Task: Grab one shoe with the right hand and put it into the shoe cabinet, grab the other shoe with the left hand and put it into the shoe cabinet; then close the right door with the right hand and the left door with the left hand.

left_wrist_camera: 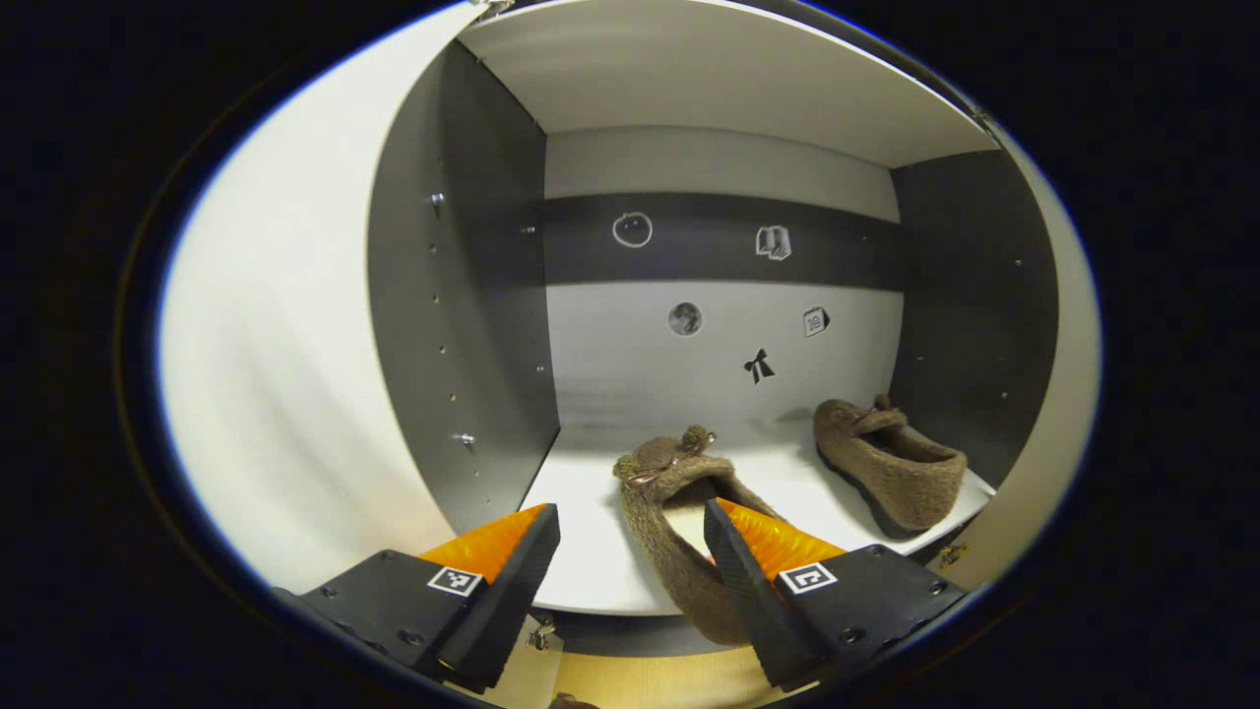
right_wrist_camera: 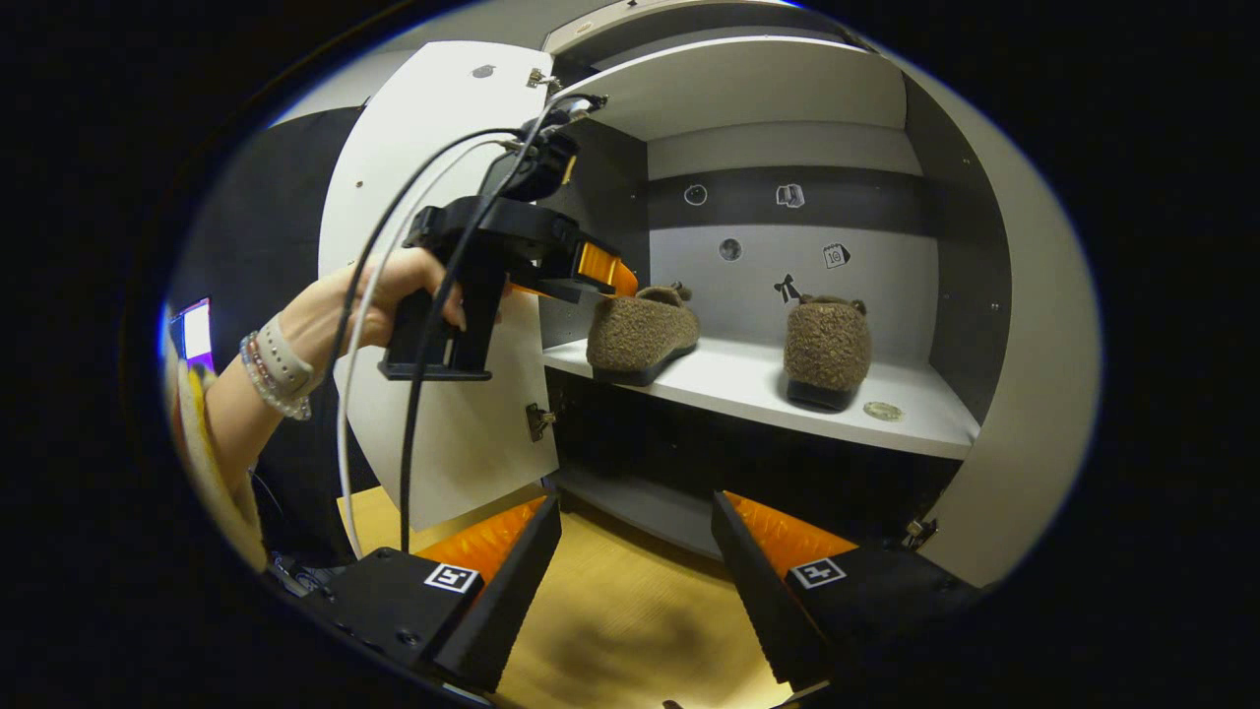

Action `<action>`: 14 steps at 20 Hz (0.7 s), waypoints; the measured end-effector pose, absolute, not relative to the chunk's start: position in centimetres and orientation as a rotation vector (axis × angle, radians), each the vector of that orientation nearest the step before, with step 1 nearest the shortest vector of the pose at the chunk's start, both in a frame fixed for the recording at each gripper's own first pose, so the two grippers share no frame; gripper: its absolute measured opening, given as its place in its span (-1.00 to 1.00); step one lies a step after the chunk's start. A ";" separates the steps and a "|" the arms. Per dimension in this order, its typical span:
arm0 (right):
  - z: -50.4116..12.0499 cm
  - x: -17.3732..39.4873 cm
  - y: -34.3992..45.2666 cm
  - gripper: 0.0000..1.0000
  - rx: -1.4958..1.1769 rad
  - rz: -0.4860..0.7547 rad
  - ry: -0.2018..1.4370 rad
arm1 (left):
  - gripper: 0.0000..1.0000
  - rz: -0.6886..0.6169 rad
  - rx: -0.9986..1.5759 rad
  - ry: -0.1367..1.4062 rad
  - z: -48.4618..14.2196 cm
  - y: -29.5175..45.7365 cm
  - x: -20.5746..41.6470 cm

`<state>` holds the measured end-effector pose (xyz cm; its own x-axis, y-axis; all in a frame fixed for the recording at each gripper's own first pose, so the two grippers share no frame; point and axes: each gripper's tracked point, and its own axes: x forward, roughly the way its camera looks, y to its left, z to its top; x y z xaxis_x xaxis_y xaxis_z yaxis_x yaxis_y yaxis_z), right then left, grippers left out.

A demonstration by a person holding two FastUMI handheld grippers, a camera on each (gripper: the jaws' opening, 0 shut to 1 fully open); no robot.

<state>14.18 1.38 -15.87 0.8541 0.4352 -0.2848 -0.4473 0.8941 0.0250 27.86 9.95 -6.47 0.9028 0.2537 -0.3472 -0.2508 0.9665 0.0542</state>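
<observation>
Brown fuzzy slippers [left_wrist_camera: 679,512] [left_wrist_camera: 891,458] rest on white cabinet shelf [left_wrist_camera: 591,551]; left tongs [left_wrist_camera: 630,561] wide, one finger inside the near slipper, may drag it out; right tongs [right_wrist_camera: 635,581] wide.

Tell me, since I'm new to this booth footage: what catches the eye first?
Two fuzzy brown shoes on the cabinet's white shelf: the left shoe and the right shoe, both doors open. The left gripper is open at the left shoe's heel; the right gripper hangs open lower down, over the wood floor.

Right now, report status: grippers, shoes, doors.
Left gripper open at left shoe's heel. Right gripper open, holding nothing. Right shoe shelved. Both doors open: left door, right door.
</observation>
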 end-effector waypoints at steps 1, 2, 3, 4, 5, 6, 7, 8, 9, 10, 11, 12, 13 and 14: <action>-15.8 14.1 1.3 0.96 -0.051 0.455 0.288 | 0.87 0.254 0.015 0.353 -6.2 9.3 26.7; -15.7 13.8 1.2 0.97 -0.055 0.446 0.288 | 0.87 0.243 0.019 0.343 -6.1 8.6 25.6; -15.2 13.5 1.1 0.97 -0.054 0.433 0.279 | 0.87 0.230 0.018 0.332 -5.7 7.8 24.5; -14.5 13.0 1.0 0.98 -0.053 0.418 0.261 | 0.87 0.217 0.012 0.326 -5.6 7.0 23.1; -14.0 12.6 1.0 0.97 -0.056 0.402 0.248 | 0.87 0.199 0.007 0.315 -5.2 6.1 21.7; -13.3 12.0 1.0 0.96 -0.059 0.385 0.238 | 0.87 0.183 0.004 0.305 -4.6 5.3 20.2; -12.7 11.3 1.0 0.97 -0.062 0.369 0.228 | 0.87 0.167 0.005 0.291 -3.9 4.5 18.6; -11.8 10.5 0.9 0.97 -0.061 0.351 0.211 | 0.87 0.148 0.008 0.275 -3.1 3.7 16.9; -10.8 9.7 0.9 0.97 -0.058 0.333 0.188 | 0.87 0.125 0.014 0.256 -2.2 2.8 15.1; -9.6 8.9 0.8 0.97 -0.054 0.310 0.163 | 0.87 0.103 0.023 0.239 -1.3 2.1 13.3; -8.6 7.9 0.6 0.97 -0.048 0.287 0.141 | 0.87 0.090 0.035 0.222 -0.4 1.8 11.5; -7.4 6.9 0.3 0.96 -0.040 0.264 0.116 | 0.87 0.086 0.048 0.208 0.4 1.8 9.5; -6.3 5.9 -0.1 0.96 -0.033 0.242 0.093 | 0.87 0.088 0.059 0.198 1.0 2.1 7.7; -5.3 4.8 -0.7 0.96 -0.026 0.217 0.076 | 0.87 0.091 0.062 0.196 1.4 2.5 5.7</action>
<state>4.78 -0.74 -5.30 0.9736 0.2144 -0.0787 -0.2164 0.9761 -0.0180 5.69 2.46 1.41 0.9768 0.0964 -0.1914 -0.0844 0.9940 0.0702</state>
